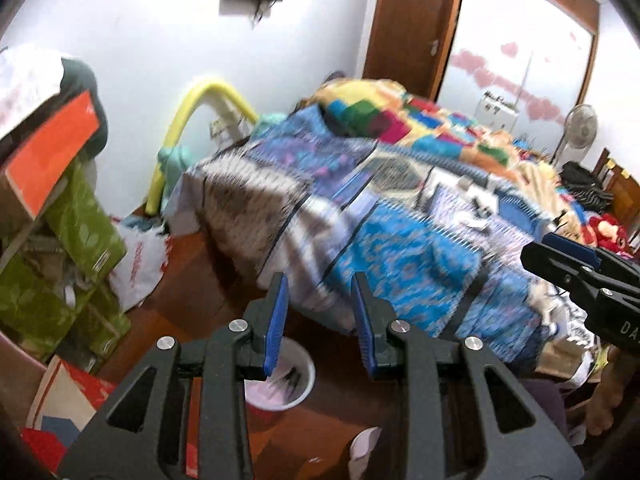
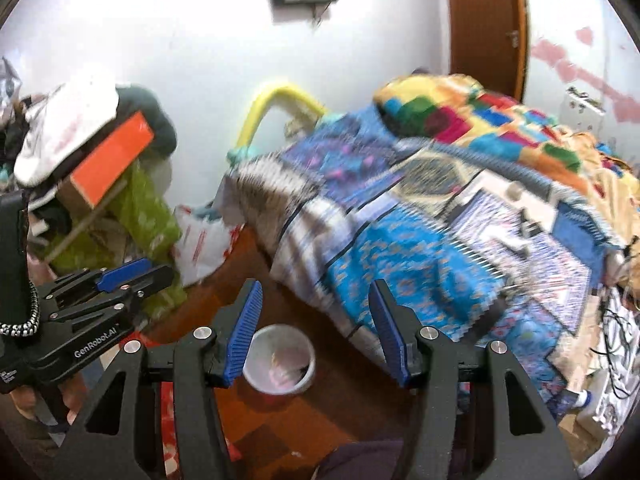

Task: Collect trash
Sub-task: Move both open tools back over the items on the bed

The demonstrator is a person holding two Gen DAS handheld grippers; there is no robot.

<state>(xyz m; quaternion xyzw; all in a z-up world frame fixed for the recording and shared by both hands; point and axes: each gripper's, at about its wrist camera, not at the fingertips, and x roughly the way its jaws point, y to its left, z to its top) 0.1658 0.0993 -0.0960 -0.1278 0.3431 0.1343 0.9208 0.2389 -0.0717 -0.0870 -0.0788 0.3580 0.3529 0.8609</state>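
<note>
A small round bin [image 1: 280,386] with a white liner stands on the wooden floor by the bed; it also shows in the right wrist view [image 2: 279,364], with scraps inside. My left gripper [image 1: 320,288] is open and empty, held above the bin and pointing at the bed. My right gripper [image 2: 316,292] is open and empty, also above the bin. The right gripper shows at the right edge of the left wrist view [image 1: 576,268]. The left gripper shows at the left of the right wrist view [image 2: 120,276]. Small items lie on the bed [image 1: 476,200], too blurred to name.
A bed with patterned blue covers [image 1: 400,248] fills the middle and right. Green boxes [image 1: 80,216], an orange box [image 1: 52,160] and clothes pile at the left. A white plastic bag [image 1: 140,264] lies on the floor. A door [image 1: 412,20] and fan [image 1: 580,124] stand behind.
</note>
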